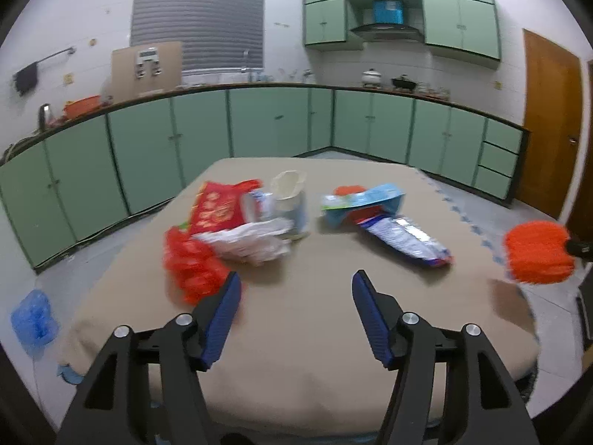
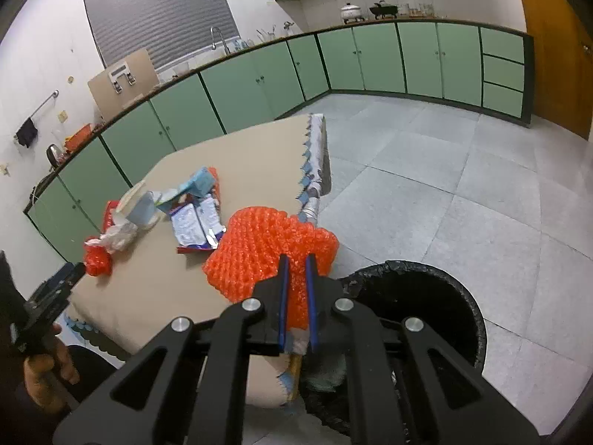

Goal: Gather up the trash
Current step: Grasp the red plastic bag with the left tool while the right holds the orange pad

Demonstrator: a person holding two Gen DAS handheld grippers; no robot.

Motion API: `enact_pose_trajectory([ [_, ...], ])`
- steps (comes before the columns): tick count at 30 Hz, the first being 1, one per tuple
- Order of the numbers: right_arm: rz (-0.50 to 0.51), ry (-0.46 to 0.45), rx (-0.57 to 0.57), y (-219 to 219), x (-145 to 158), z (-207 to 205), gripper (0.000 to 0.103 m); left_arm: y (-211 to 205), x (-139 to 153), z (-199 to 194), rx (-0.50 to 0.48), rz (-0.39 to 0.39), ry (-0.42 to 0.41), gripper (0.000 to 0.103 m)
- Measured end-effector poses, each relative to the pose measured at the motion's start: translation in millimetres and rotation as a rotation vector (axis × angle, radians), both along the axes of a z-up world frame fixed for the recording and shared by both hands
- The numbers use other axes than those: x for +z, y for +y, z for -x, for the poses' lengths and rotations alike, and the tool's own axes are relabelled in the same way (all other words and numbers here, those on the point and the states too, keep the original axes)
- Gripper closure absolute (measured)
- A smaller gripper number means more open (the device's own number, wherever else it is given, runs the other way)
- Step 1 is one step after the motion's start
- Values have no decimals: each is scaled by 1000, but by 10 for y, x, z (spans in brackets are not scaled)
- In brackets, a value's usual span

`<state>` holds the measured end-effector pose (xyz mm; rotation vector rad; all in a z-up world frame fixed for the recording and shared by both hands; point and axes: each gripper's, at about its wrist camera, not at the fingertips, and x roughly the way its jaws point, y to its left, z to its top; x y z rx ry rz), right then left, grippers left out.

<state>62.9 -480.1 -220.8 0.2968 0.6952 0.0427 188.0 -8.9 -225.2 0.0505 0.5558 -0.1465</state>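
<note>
Under both my grippers lies a table [image 1: 296, 333] covered with a beige cloth, standing in a kitchen with green cabinets [image 1: 200, 129] running along the far walls under a dark countertop. A shuttered window [image 1: 200, 15] sits above the counter at the far left, and a wooden door [image 1: 548, 118] closes off the far right.

My left gripper [image 1: 294, 289] hangs over the near part of the cloth with its blue-padded fingers apart and nothing between them. Just beside its left finger lies a crumpled piece of red bubble wrap [image 1: 192, 263]. Beyond that, a white crumpled wrapper [image 1: 252, 241], a red packet [image 1: 218, 207] and a paper cup [image 1: 289, 200] huddle together. Right of them, apart from that heap, lie a blue carton [image 1: 363, 202] and a blue-and-white snack bag [image 1: 407, 239].

My right gripper [image 2: 296, 259] is clamped on an orange bubble wrap sheet [image 2: 259, 248], held off the cloth at the table's near right corner. Below it, on the near right, stands a bin [image 2: 437, 289] lined with a black bag, its mouth open, close against the table's corner.

The table's right edge drops off with a blue-toothed fringe [image 2: 305, 170]; beyond it a grey tiled floor [image 2: 444, 170] stretches wide to the cabinets. A blue bag [image 1: 33, 319] lies on the floor left of the table.
</note>
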Motion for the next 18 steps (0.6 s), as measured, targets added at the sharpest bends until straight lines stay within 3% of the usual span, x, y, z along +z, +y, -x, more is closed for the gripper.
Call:
enact_pose_trajectory([
  [12, -24, -8, 24, 184, 17, -93, 95, 465, -275, -412, 166, -21, 56, 41],
  [14, -27, -5, 26, 185, 13, -103, 95, 482, -287, -466, 161, -8, 61, 52],
  [15, -29, -5, 26, 179, 14, -104, 95, 496, -287, -479, 148, 6, 66, 76],
  [16, -32, -4, 26, 174, 15, -102, 95, 505, -292, -489, 141, 17, 72, 87],
  [18, -34, -6, 27, 166, 23, -86, 95, 535, -273, -460, 138, 44, 69, 98],
])
